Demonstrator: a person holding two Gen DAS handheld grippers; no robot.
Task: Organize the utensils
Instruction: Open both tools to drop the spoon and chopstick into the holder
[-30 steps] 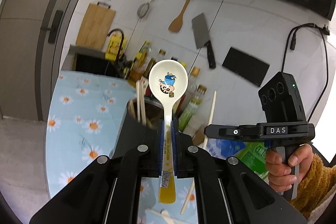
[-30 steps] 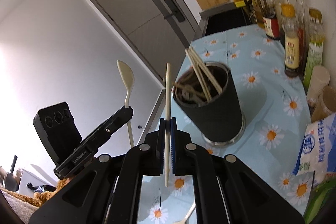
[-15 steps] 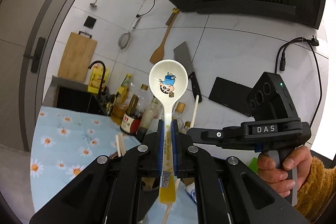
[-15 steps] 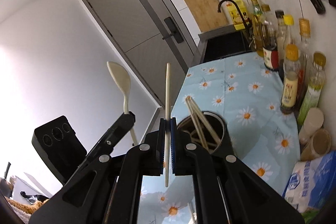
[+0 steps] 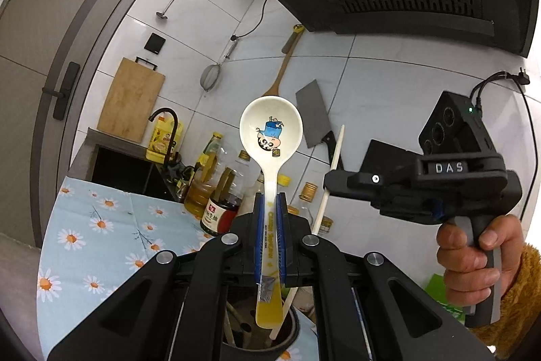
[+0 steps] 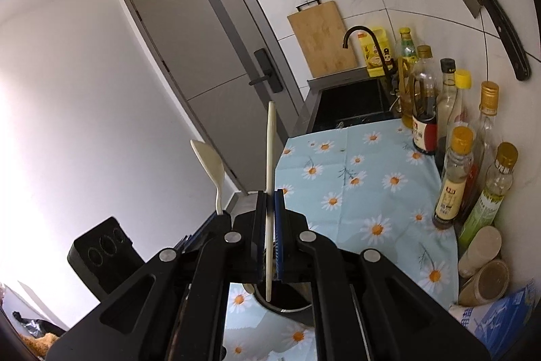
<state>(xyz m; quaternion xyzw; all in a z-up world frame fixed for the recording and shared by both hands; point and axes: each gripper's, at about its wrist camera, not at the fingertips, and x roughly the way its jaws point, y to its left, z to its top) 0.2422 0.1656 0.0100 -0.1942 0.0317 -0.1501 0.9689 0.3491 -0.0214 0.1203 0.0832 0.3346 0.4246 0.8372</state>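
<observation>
Over the cup: both claws hang above the black cup (image 5: 260,332), which sits on the daisy cloth (image 6: 358,178) and already has sticks in it.
Left claw: the left gripper (image 5: 269,225) pinches the white spoon (image 5: 270,137) by its handle, with the bowl up and the yellow end down, just over the cup mouth.
Right claw: the right gripper (image 6: 269,225) pinches one chopstick (image 6: 269,158), standing nearly straight up, with its low tip near the cup rim.
Worry one: the two claws are close, so I think they could bump when both go down.
Worry two: the chopstick is thin, so it might tip and miss the cup.
Worry three: the bottles (image 6: 453,178) stand near, and a wide swing could knock one over.
Worry four: the spoon may catch on the sticks inside.
</observation>
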